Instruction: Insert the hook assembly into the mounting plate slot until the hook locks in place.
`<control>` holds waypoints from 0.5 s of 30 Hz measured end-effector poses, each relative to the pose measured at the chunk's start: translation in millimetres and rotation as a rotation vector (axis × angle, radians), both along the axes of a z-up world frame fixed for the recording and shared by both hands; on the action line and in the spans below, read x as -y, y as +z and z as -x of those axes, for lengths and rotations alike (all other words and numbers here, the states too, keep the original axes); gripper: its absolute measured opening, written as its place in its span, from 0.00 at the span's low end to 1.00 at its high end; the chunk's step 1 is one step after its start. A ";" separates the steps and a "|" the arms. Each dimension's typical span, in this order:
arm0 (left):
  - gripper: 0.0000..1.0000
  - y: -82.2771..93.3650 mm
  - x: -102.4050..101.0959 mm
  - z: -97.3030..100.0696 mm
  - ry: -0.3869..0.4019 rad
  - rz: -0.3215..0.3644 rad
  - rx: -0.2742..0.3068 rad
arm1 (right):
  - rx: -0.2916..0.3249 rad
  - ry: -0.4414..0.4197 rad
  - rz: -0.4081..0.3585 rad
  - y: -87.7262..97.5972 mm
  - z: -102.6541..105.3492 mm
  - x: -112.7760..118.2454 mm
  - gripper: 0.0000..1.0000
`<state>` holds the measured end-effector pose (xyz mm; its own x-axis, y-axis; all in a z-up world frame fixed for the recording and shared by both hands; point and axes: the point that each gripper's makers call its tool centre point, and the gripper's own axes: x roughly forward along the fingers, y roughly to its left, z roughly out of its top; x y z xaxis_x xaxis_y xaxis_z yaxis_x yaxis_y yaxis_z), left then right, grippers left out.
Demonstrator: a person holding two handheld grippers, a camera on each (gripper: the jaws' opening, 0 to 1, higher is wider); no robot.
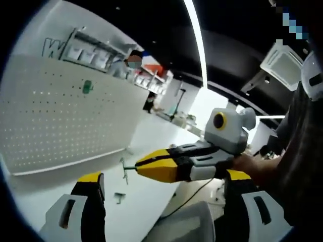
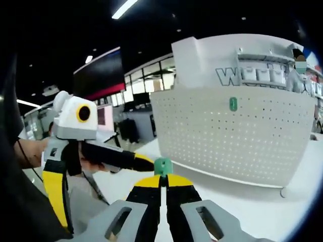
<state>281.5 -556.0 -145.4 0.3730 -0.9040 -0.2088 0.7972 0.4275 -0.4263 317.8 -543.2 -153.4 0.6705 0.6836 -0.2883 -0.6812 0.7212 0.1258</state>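
2 grippers (image 2: 162,194) (image 1: 164,209), 2 green hooks (image 2: 162,165) (image 2: 232,104), 1 pegboard (image 2: 242,136).

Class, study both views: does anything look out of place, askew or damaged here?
Nothing looks damaged or spilled. One small metal part lies loose on the white table near the right gripper, which grips the hook assembly, apart from the pegboard.

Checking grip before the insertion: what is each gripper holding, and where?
The right gripper is shut on the green hook assembly, pinching its lower end; its metal hook shows beyond. The left gripper is open, holding nothing.
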 end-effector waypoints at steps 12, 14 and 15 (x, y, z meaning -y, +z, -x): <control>1.00 11.7 -29.0 -13.0 0.082 0.046 0.007 | 0.096 -0.097 0.011 16.6 -31.7 3.3 0.00; 1.00 15.1 -32.8 -12.0 0.091 0.040 0.035 | 0.115 -0.107 0.013 19.9 -36.3 4.0 0.00; 1.00 15.3 -34.8 -11.6 0.095 0.034 0.039 | 0.139 -0.122 0.021 22.9 -40.3 5.9 0.00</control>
<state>293.1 -521.2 -130.1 0.4647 -0.8704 -0.1628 0.7699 0.4880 -0.4113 358.1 -549.2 -130.5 0.7824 0.5895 -0.2008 -0.5983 0.8010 0.0204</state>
